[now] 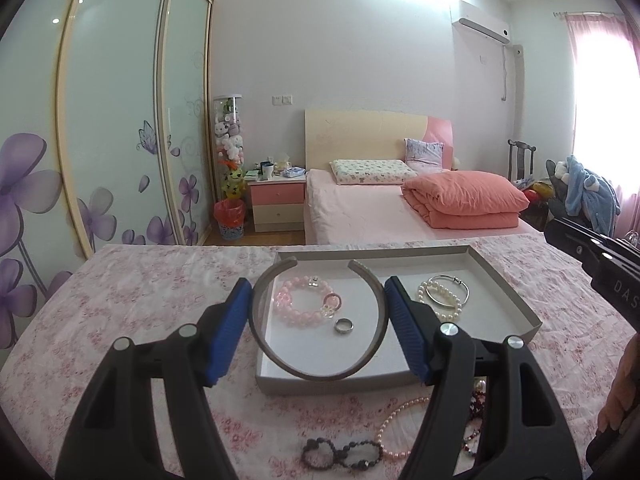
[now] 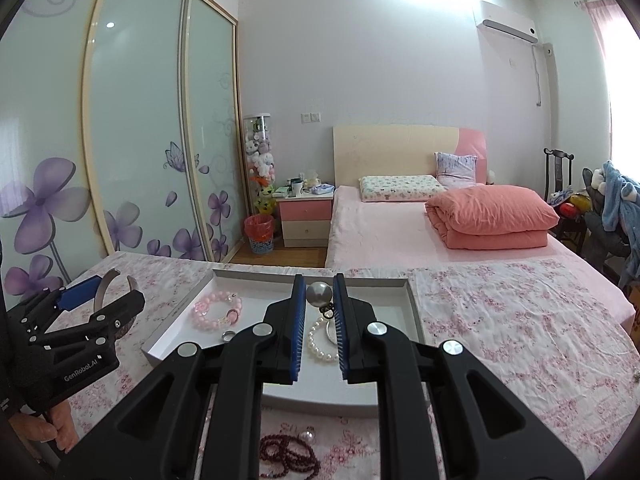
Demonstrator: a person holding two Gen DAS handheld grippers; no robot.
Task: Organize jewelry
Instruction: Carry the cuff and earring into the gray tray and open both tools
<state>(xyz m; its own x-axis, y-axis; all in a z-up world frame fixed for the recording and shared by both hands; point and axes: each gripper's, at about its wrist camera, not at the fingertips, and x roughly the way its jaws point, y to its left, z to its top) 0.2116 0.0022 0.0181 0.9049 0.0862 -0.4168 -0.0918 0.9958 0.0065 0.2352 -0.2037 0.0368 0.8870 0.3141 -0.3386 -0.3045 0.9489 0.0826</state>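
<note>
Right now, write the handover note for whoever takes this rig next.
Left gripper: shut on the open grey bangle, held above the tray.
Right gripper: shut on a large pearl pendant, also over the tray.
Done: pink bead bracelet, ring, white pearl bracelet and silver bangle lie in the tray.
Left: set both held pieces down, then the dark bead strand, pink pearl strand and dark red beads on the cloth.

Home bedrm, bed [image 1: 360, 208], wardrobe [image 1: 120, 120], nightstand [image 1: 276, 204]
</note>
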